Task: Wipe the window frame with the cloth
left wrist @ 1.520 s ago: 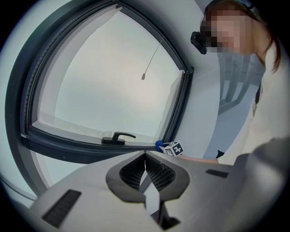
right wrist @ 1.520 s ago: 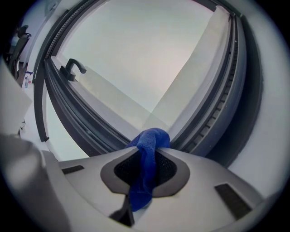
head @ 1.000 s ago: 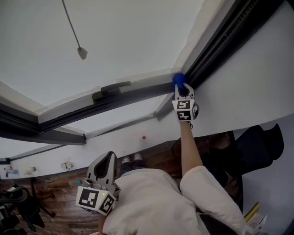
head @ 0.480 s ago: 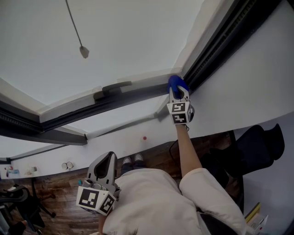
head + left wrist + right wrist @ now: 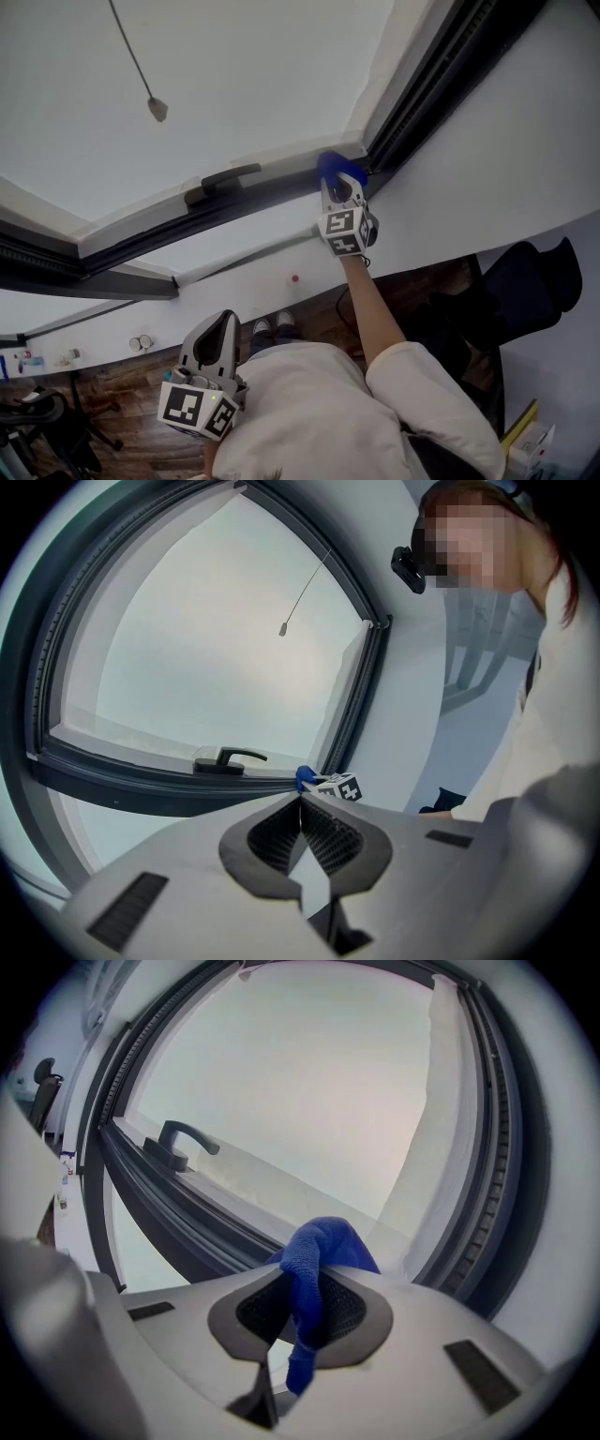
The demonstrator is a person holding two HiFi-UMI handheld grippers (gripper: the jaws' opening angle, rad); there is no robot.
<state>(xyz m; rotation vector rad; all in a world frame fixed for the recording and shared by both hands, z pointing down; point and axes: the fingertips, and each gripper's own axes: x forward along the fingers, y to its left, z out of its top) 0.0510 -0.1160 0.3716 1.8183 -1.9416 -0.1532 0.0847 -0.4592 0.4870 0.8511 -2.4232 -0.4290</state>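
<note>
My right gripper (image 5: 339, 184) is shut on a blue cloth (image 5: 337, 169) and presses it against the white bottom rail of the window frame (image 5: 272, 165), near the lower right corner. In the right gripper view the blue cloth (image 5: 319, 1260) bulges out between the jaws, in front of the window frame (image 5: 281, 1194). My left gripper (image 5: 218, 328) hangs low by the person's body, shut with nothing in it. From the left gripper view the left gripper (image 5: 300, 803) points at the window, with the blue cloth (image 5: 305, 778) small beyond it.
A dark window handle (image 5: 225, 180) sits on the bottom rail left of the cloth. A blind cord with a weight (image 5: 157, 109) hangs in front of the pane. Dark outer frame tracks (image 5: 441, 75) run up at the right. Wooden floor and a dark bag (image 5: 525, 281) lie below.
My right gripper has slid the cloth leftward along the bottom rail, away from the corner. The left gripper has stayed put.
</note>
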